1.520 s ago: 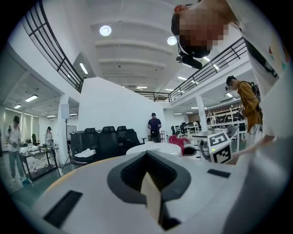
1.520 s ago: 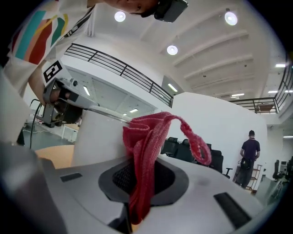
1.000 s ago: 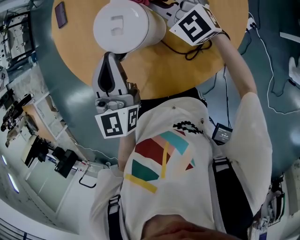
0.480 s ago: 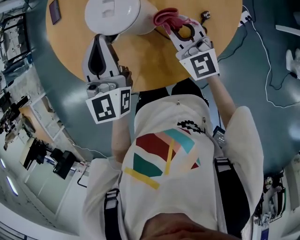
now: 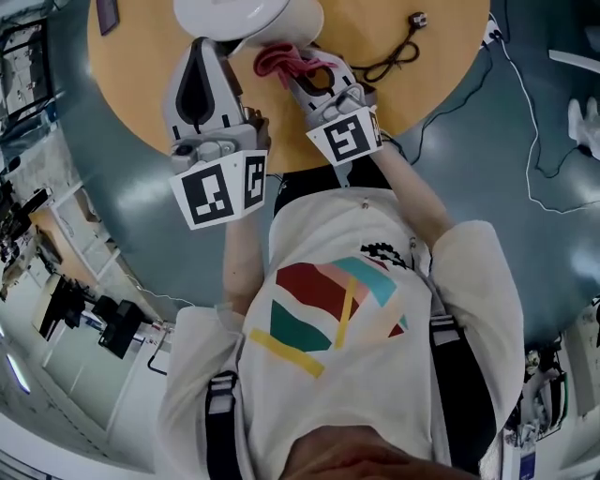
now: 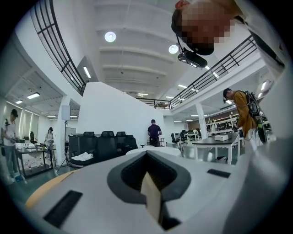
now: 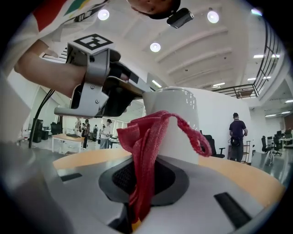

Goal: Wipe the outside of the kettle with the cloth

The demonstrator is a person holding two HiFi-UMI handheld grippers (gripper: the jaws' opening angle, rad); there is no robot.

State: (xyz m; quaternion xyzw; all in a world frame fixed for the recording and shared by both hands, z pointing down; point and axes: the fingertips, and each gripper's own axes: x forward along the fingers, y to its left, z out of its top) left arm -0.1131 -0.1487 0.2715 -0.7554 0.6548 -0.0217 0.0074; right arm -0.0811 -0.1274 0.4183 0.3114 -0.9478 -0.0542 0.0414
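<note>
1. Kettle: white, standing on the round wooden table. The top edge of the head view is cropping it. In the right gripper view it is rising directly behind the cloth.
2. Cloth: red and bunched, sitting up against the kettle's near side in the head view. In the right gripper view its folds are climbing out of the jaws, and one loop is drooping free to the right.
3. Right gripper: its jaws are clamping the lower end of the cloth, which is filling the seam between them. The tip is pointing at the kettle wall, and the marker cube is facing the head camera.
4. Left gripper: it is lying just beside the right gripper, with its tip meeting the kettle's left side. In the right gripper view its dark jaws are reaching the kettle near the upper rim. In its own view the jaws are sitting drawn together, with a thin tan strip showing at the seam. Whether any part of the kettle is caught there cannot be told.
5. Black cable: it is looping on the table to the right of the kettle, apart from both grippers.
6. Person: wearing a white shirt with a coloured print, and extending both forearms toward the table edge.
</note>
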